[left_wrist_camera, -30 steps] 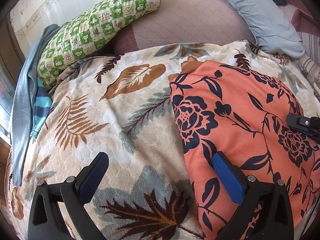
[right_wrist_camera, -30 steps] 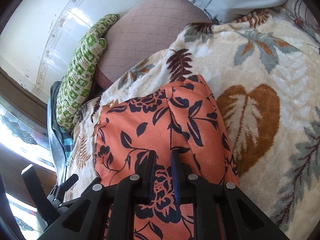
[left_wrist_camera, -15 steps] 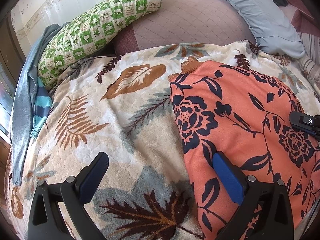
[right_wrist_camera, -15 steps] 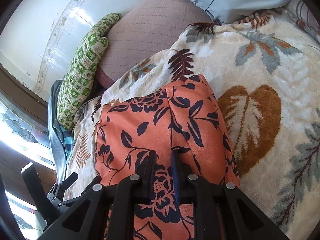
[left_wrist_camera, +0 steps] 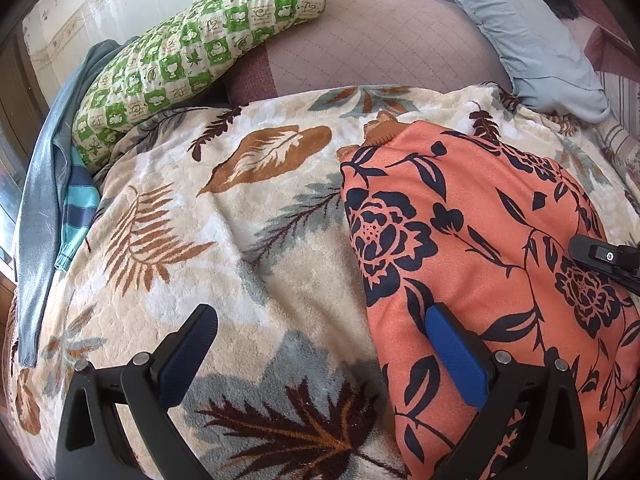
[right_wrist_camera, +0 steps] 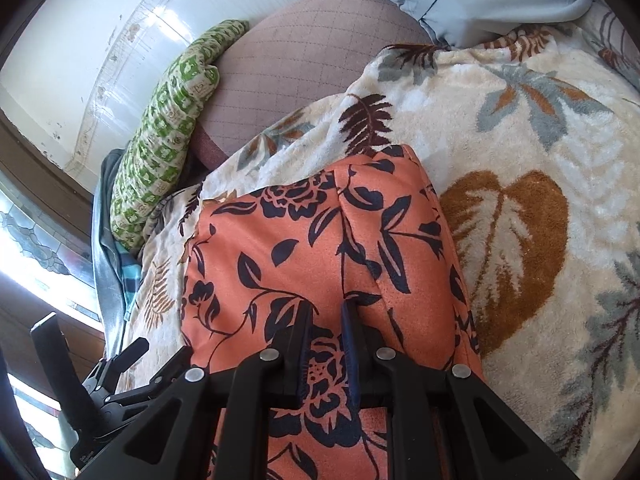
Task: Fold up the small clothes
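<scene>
The right gripper (right_wrist_camera: 325, 320) has its jaws nearly closed, pinching the orange flowered cloth (right_wrist_camera: 320, 248); the left gripper (left_wrist_camera: 320, 344) is spread wide across that cloth's left edge, holding nothing; the cloth lies on the leaf-print blanket (left_wrist_camera: 240, 208); beyond the blanket lies a green pillow (left_wrist_camera: 192, 56).

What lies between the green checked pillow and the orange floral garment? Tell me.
In the left wrist view, only the leaf-print blanket lies between the green checked pillow and the orange floral garment; nothing else rests on that stretch.
</scene>
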Demonstrator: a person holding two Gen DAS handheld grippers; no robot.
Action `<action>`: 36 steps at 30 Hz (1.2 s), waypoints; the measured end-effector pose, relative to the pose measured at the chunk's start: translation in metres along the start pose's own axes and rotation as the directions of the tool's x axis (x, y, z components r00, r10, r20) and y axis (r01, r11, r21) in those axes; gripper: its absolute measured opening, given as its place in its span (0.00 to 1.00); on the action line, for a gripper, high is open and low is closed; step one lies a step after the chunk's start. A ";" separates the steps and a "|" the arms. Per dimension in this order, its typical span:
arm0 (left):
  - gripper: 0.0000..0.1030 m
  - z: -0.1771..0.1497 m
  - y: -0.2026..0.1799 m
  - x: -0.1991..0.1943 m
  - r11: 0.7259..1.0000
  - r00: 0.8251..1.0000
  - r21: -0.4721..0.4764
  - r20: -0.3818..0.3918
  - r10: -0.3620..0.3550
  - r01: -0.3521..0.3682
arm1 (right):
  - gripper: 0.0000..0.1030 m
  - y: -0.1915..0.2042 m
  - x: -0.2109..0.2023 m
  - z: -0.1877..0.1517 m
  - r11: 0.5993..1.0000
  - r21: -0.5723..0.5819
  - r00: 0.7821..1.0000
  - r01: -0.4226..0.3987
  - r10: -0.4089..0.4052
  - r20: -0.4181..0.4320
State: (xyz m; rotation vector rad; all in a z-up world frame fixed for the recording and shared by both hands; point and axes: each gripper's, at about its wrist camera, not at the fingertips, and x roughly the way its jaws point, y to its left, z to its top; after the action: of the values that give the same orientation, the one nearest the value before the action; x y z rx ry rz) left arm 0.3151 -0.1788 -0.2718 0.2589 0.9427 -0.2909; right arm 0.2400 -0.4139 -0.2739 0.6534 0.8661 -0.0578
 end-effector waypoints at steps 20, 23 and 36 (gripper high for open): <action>1.00 -0.002 0.009 -0.005 0.941 0.943 -0.134 -0.078 -0.323 0.311 | 0.86 -0.060 -0.054 0.006 0.982 0.180 0.998 -0.062 0.060 0.017; 1.00 -0.002 0.006 0.001 0.924 0.925 -0.143 -0.090 -0.369 0.355 | 0.86 -0.063 -0.037 0.004 0.981 0.187 0.998 -0.046 0.055 -0.040; 0.99 -0.010 -0.015 0.022 0.825 0.825 -0.202 -0.108 -0.554 0.528 | 0.84 -0.046 0.008 -0.002 0.971 0.193 0.979 -0.140 0.166 -0.122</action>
State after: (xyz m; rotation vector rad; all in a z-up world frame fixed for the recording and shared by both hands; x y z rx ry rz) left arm 0.3143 -0.1926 -0.2969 -0.1530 1.1885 -0.7248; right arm 0.2300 -0.4479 -0.3037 0.9042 0.9473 0.0482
